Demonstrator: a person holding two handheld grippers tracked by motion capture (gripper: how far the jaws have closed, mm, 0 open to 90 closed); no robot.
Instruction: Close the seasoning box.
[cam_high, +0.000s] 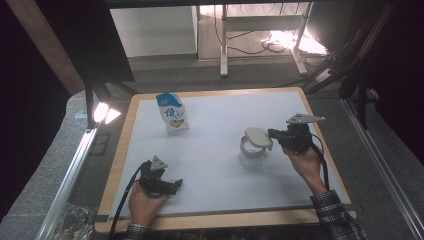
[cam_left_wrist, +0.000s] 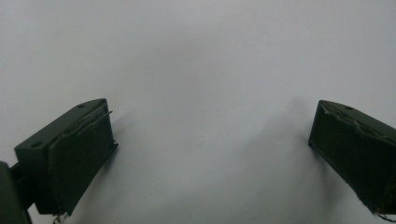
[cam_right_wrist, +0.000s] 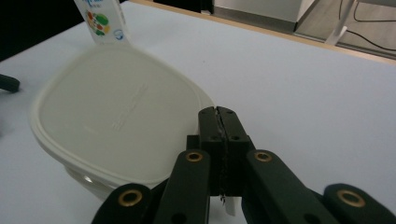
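The right gripper (cam_right_wrist: 219, 116) was clenched, its jaws pressed flat together on the thin tab at the near edge of the white plastic lid (cam_right_wrist: 116, 114). In the high view that gripper (cam_high: 272, 134) met the lid (cam_high: 258, 137) from the right, and the lid sat tilted on a clear jar (cam_high: 251, 154) standing right of centre on the white table mat (cam_high: 215, 165). To lift the lid cleanly, the pull probably needed to go up and away from the jar along the tilt, slow enough that the light jar did not tip or slide, since nothing steadied it. The left gripper (cam_high: 175, 184) rested released near the mat's front-left, jaws wide apart over bare mat (cam_left_wrist: 205, 93) and holding nothing; it could brace the jar if it shifted. A blue-and-white snack bag (cam_high: 172, 113) stood well apart at the back left.

The pinched tab was hidden between the jaws, so how deep the bite went could not be told. Whether the lid's far rim was seated on the jar was unclear, the jar's contents could not be made out, and the bag's print was too small to read.
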